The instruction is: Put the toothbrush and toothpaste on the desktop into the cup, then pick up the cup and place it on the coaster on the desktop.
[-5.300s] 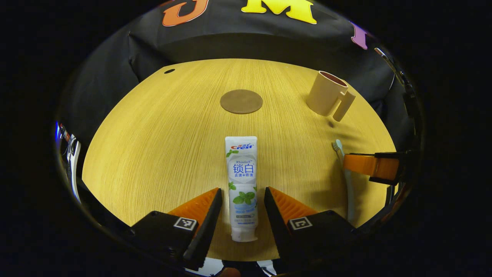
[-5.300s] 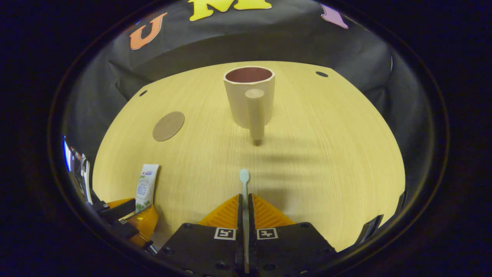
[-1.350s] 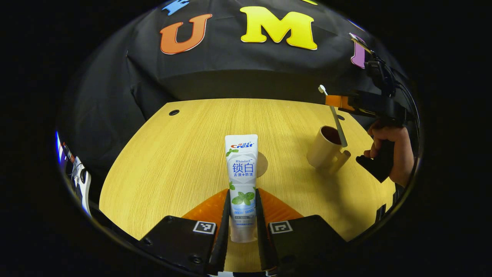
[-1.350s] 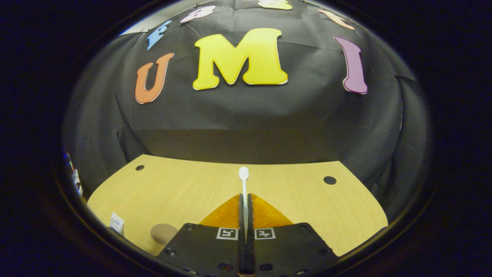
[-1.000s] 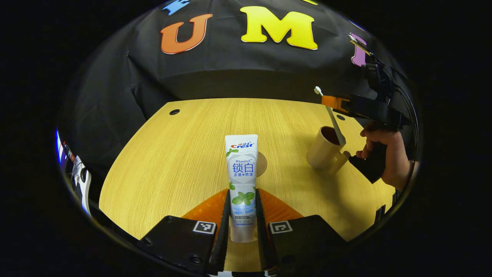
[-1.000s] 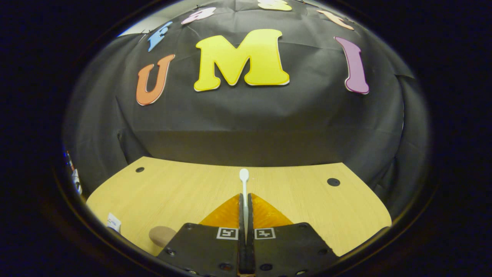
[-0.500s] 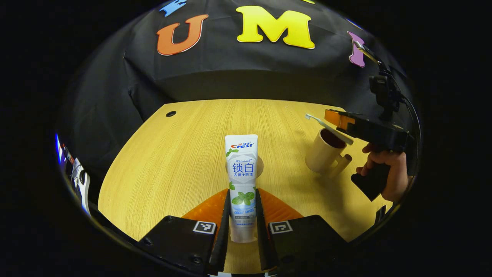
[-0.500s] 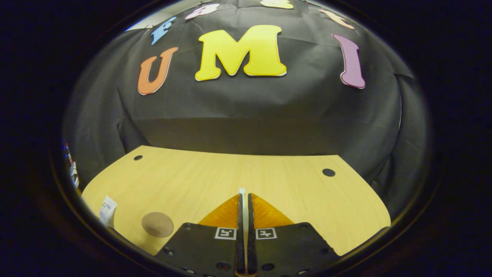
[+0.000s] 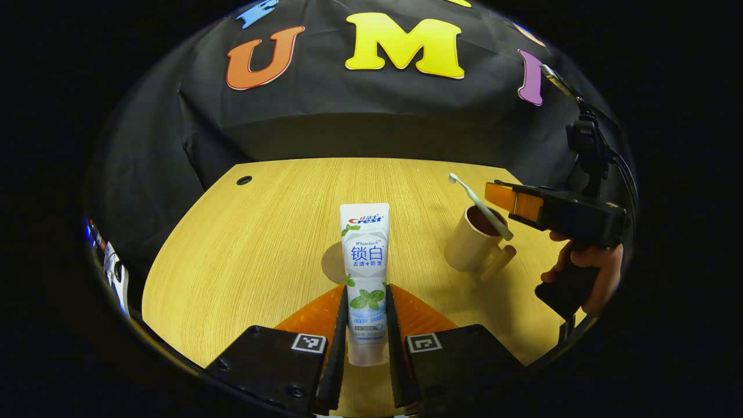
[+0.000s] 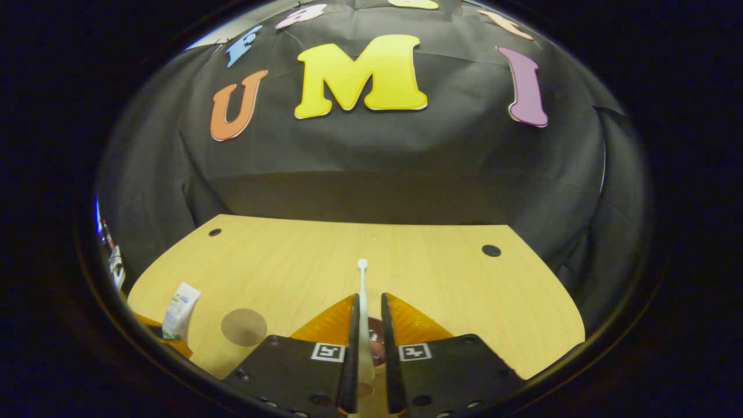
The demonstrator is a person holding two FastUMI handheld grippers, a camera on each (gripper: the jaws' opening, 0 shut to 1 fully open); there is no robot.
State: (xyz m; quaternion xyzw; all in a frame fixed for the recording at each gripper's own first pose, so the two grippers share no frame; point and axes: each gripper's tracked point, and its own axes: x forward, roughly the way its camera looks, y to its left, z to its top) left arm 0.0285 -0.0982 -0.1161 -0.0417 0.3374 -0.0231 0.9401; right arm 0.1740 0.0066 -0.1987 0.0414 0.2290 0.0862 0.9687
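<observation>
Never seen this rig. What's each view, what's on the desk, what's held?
No robot arm: a person carries a two-finger gripper in each hand, each with a fisheye camera looking along its fingers. In the left gripper view, the left gripper is shut on the toothpaste; farther off are the right gripper and the hand holding it. On the wooden desk stand the cup and a round coaster. The toothbrush leans in the cup; in the right gripper view it stands between the right gripper's parted fingers.
</observation>
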